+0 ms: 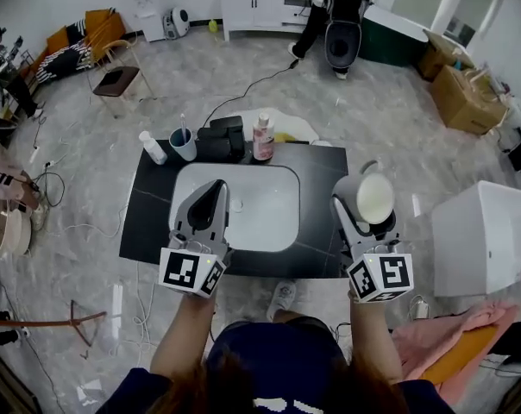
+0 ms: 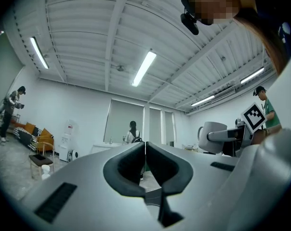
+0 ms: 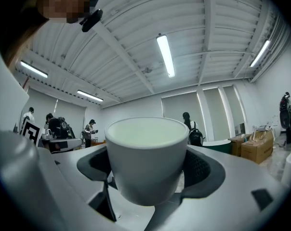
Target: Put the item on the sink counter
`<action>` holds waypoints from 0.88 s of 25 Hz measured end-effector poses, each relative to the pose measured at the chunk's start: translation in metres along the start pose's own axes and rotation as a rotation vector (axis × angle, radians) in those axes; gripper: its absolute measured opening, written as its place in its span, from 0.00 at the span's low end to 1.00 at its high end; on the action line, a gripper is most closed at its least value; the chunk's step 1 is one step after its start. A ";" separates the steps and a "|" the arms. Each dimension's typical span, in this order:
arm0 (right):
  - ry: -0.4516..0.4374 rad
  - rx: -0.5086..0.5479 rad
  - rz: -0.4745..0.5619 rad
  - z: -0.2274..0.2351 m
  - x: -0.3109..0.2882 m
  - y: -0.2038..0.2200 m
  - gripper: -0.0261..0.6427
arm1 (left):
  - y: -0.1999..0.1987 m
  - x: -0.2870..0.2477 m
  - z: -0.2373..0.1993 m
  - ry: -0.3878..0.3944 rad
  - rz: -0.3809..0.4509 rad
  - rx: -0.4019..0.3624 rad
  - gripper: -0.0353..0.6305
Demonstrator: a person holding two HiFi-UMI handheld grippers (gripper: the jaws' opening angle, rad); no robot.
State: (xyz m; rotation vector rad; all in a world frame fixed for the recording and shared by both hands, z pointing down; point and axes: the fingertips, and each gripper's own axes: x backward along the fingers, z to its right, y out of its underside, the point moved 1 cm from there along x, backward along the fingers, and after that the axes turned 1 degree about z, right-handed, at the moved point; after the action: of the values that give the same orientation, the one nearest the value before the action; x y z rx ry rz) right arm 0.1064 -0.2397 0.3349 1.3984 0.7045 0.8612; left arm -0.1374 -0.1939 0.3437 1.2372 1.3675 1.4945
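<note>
My right gripper [image 1: 362, 203] is shut on a grey-white mug [image 1: 372, 197], held over the right part of the black sink counter [image 1: 148, 222]. In the right gripper view the mug [image 3: 146, 153] fills the space between the dark pads, which press on both its sides, with its rim towards the ceiling. My left gripper [image 1: 214, 192] hovers over the left edge of the white basin [image 1: 269, 210]. It is shut and empty, and in the left gripper view its pads [image 2: 130, 166] meet along a thin line. Both gripper views point upward at the ceiling.
Along the counter's back edge stand a white bottle [image 1: 153, 147], a blue cup with a toothbrush [image 1: 183, 143], a black box [image 1: 222, 138] and a pink bottle [image 1: 262, 137]. A white cabinet [image 1: 489, 235] is at right, and pink cloth [image 1: 433, 339] lies beside my legs. Cables run over the floor.
</note>
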 end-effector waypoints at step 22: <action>0.037 0.007 -0.362 0.076 -0.148 0.163 0.70 | 0.115 -0.156 -0.037 0.068 -0.204 0.123 0.09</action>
State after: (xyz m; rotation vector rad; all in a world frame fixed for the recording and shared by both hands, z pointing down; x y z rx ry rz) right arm 0.0765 -0.4092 0.4915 1.2138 0.9553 0.5991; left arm -0.1246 -0.3690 0.4328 1.0917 1.6003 1.3387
